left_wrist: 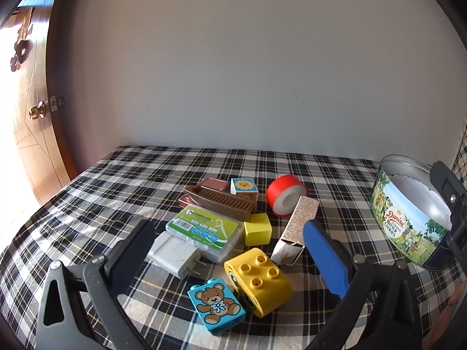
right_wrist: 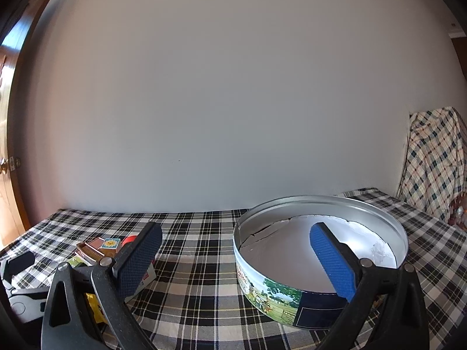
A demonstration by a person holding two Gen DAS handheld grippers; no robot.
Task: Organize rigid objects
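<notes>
Four toy blocks (left_wrist: 258, 279), one cookie tin (left_wrist: 405, 218), one tape roll (left_wrist: 284, 197), two cartons (left_wrist: 294, 230), one charger (left_wrist: 175, 253)

Both views were evenly lit by daylight, and strong light was admitted from the left, where the door (left_wrist: 32, 93) was washed out to white along its lower edge. Glare was thrown on the tin (right_wrist: 321, 233), its inner wall and floor being burnt pale. Soft shadows were cast beneath the blocks (left_wrist: 258, 281) on the cloth (left_wrist: 146, 169). Heavy fisheye bending was seen at the rims, with black vignetting in the corners. The wall (left_wrist: 248, 58) was rendered flat and slightly hazy, and focus was kept fairly sharp at centre
</notes>
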